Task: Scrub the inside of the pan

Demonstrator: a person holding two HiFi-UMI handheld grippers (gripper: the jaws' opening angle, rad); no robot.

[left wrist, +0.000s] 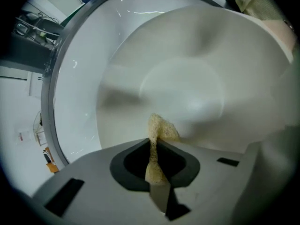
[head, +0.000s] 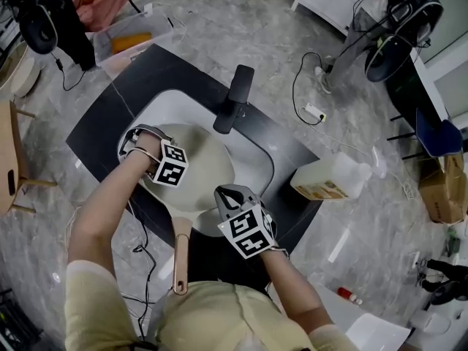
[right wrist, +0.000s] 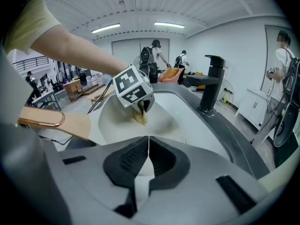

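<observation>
Pan (head: 208, 163) lies in the sink (head: 257, 159). My left fingers (left wrist: 131, 165) pinch a sponge (left wrist: 161, 129) inside it. My right fingers (right wrist: 125, 161) are closed on its rim.

The person wears a pale yellow top (head: 219, 316) with short sleeves (head: 91, 298) that end above the elbow. The left claw (left wrist: 153, 142) and the right claw (right wrist: 148, 146) are each a light grey moulded shell with dark ribbed pads set in a dark recess and black slots in the housing. Each claw carries a cube (head: 173, 164) printed with black-and-white square markers.
</observation>
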